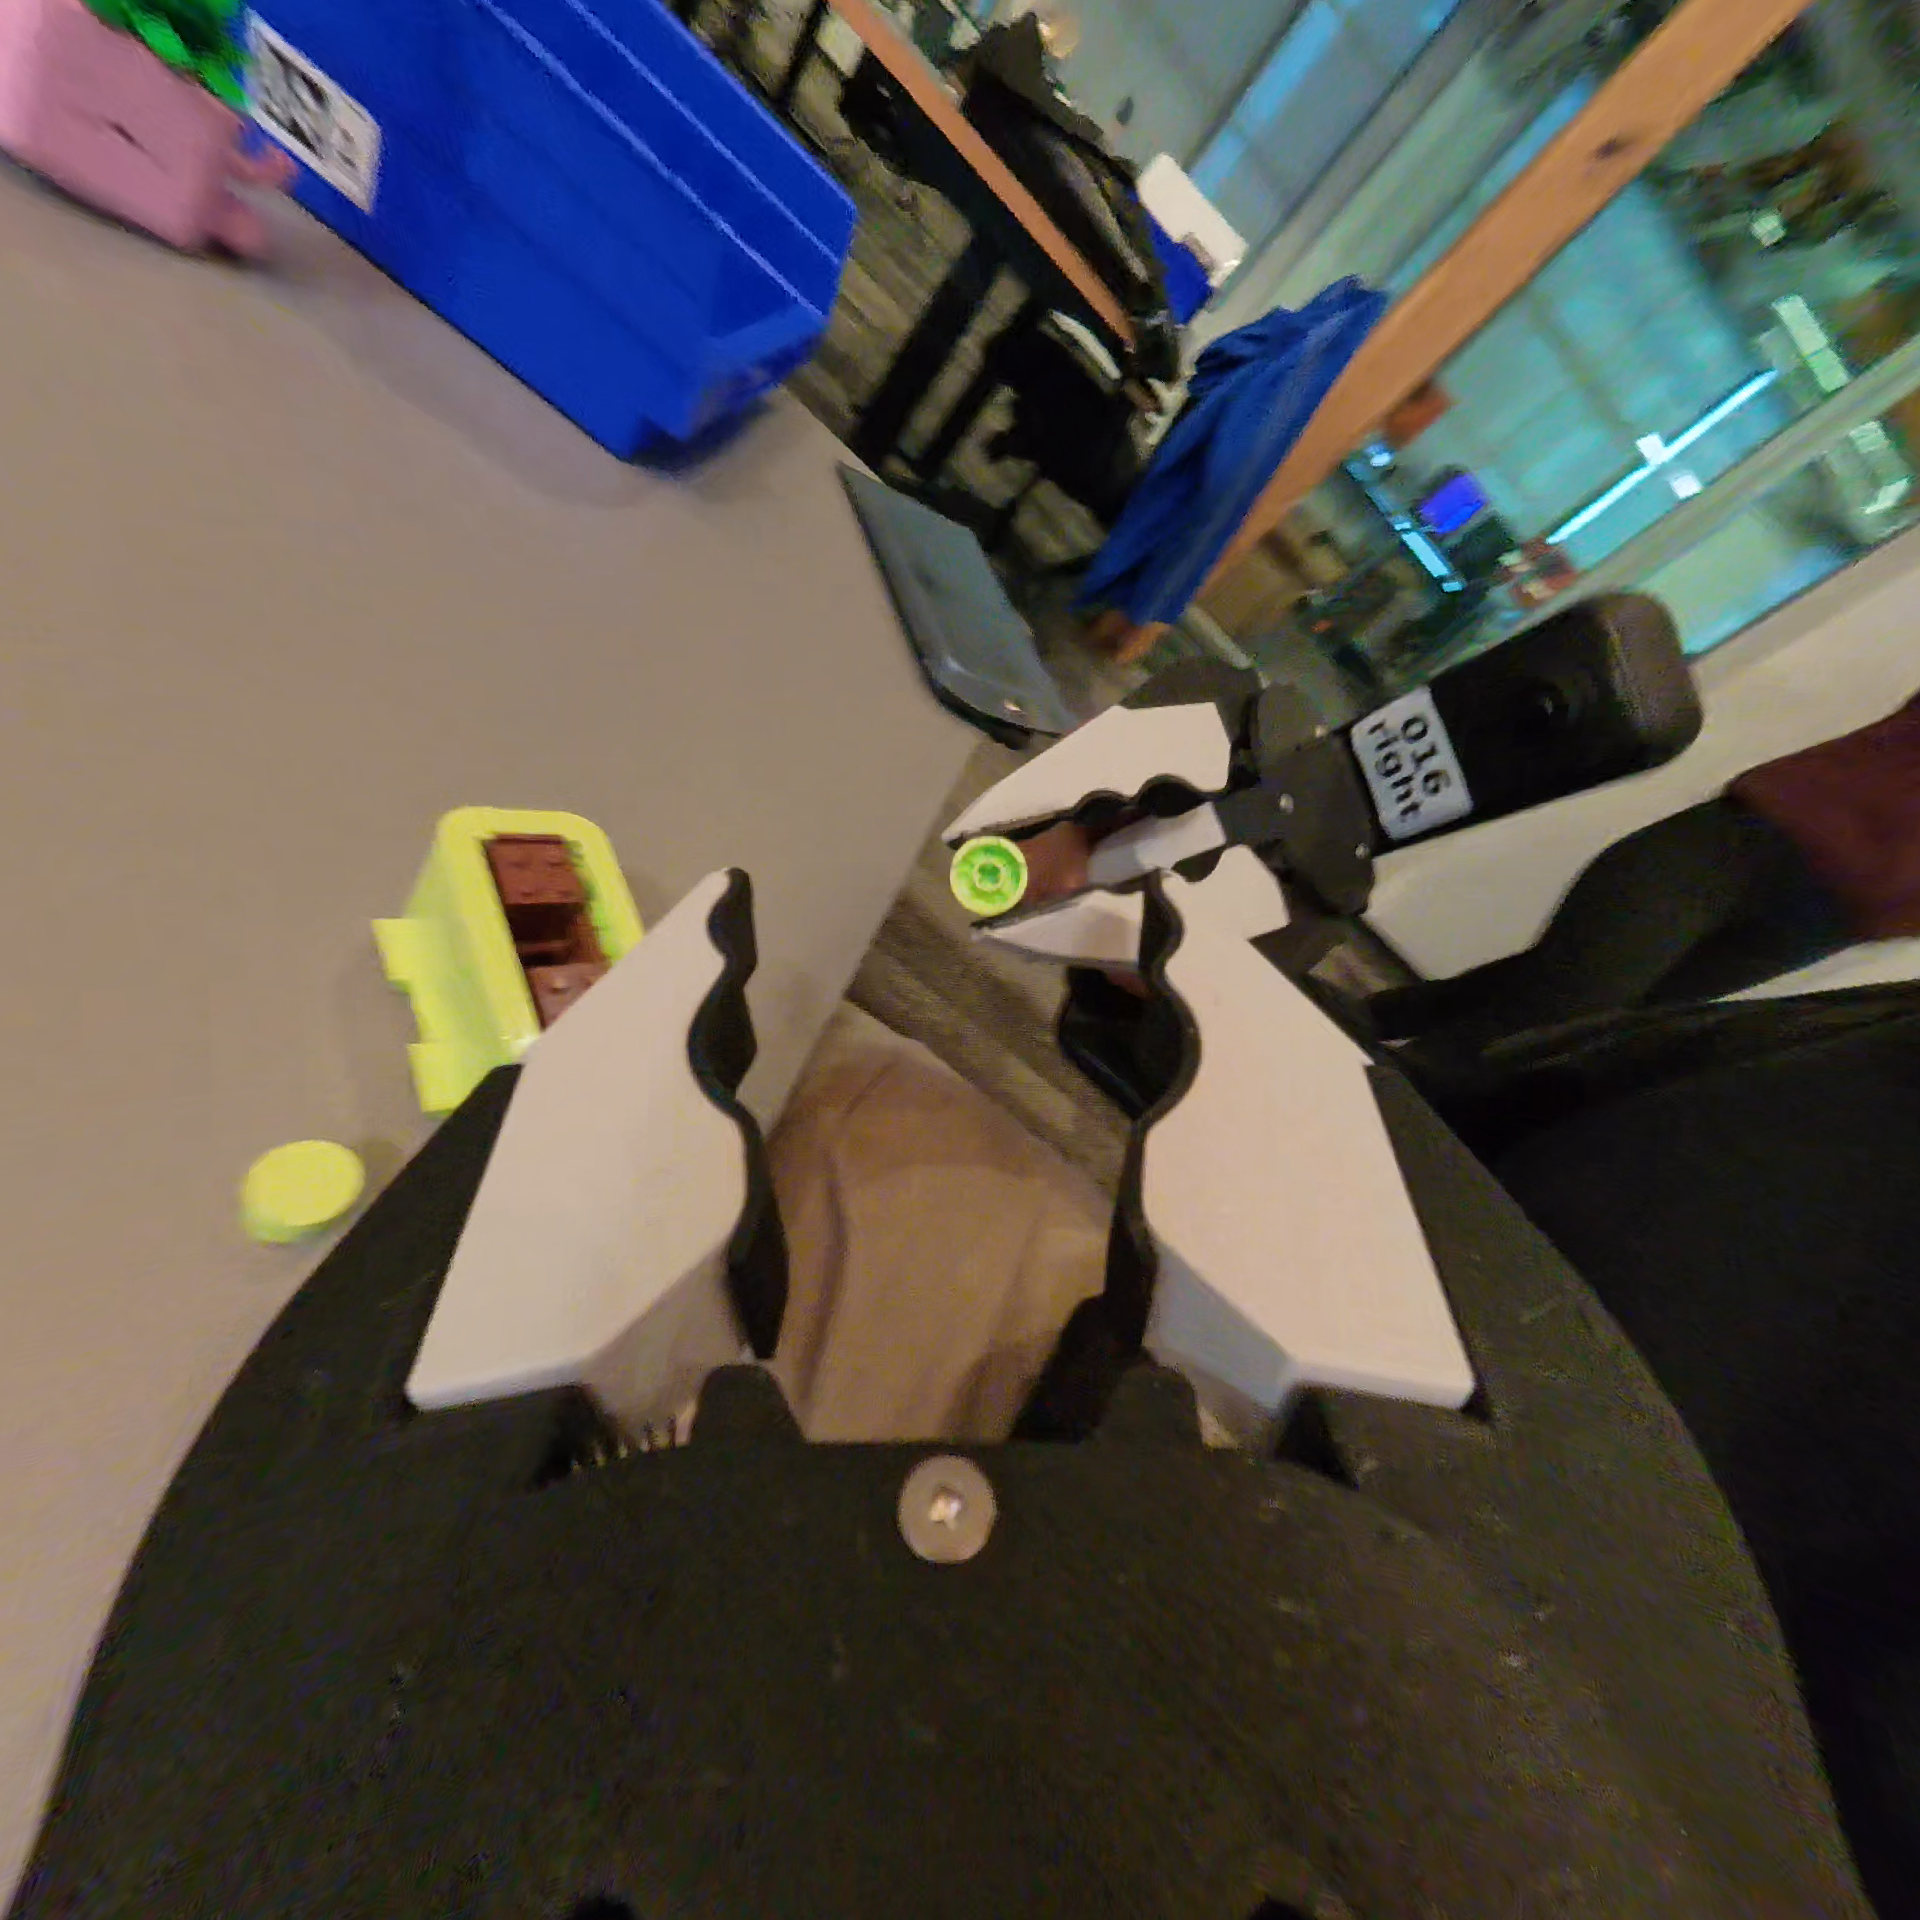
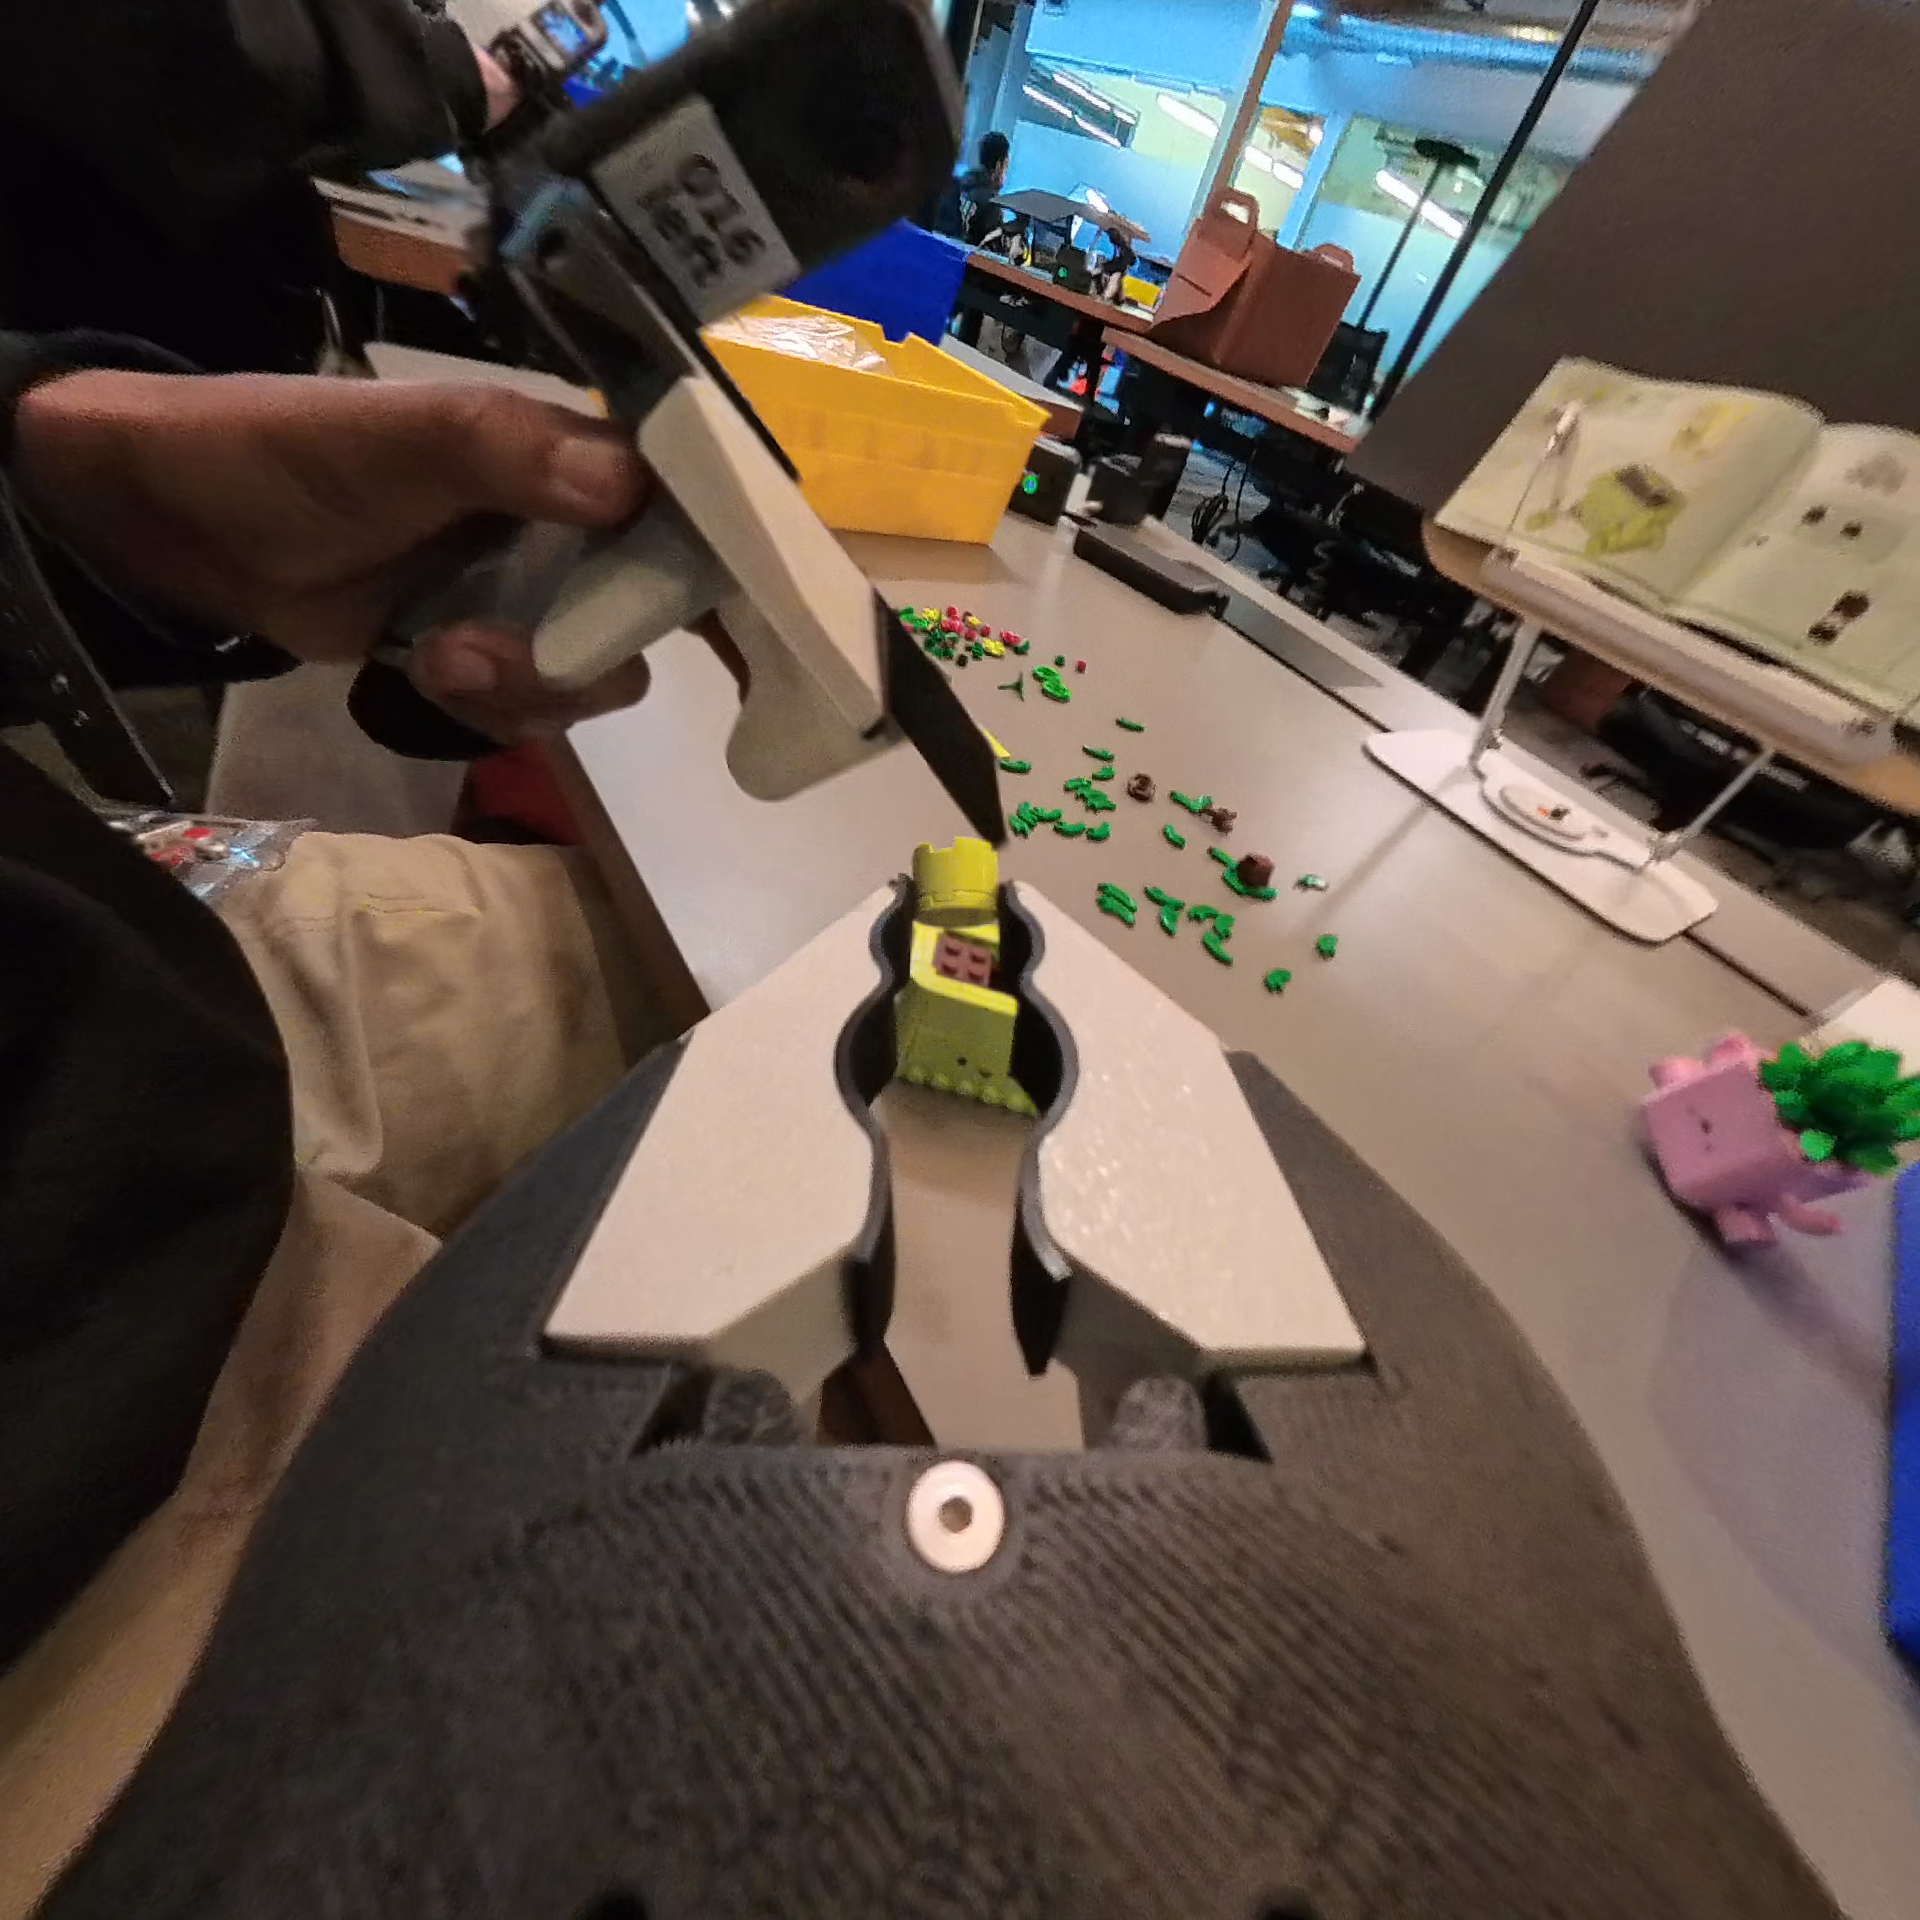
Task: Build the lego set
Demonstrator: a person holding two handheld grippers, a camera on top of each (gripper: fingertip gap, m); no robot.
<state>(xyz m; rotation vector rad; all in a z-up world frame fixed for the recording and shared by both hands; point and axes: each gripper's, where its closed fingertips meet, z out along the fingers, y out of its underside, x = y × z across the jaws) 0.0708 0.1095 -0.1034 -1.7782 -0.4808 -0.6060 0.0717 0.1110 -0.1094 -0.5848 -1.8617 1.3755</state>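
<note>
Lime box, the lego build, sits on the grey worktop. It's a blocky shell with rounded corners and an open side showing brown studded bricks, though the left hand-held gripper cuts off its near corner. That one's spread wide with nothing in it, and the black wavy pads are plain to see against the matte white fingers. The right hand-held gripper is pinched narrow on a small lime round piece, off past the worktop edge. There's something brown behind it, but the fingers hide most of that, so I can't say what shape it is. In the right wrist view the piece has a notched rim and blocks part of the box behind it. A flat lime tile, round and smooth, lies near the box. Farther out are scattered green leaf bits, too small and blurry to sort out. A pink figure with a green tuft, a glossy blue bin and a booklet on a stand are all smeared or cropped at the edges.
</note>
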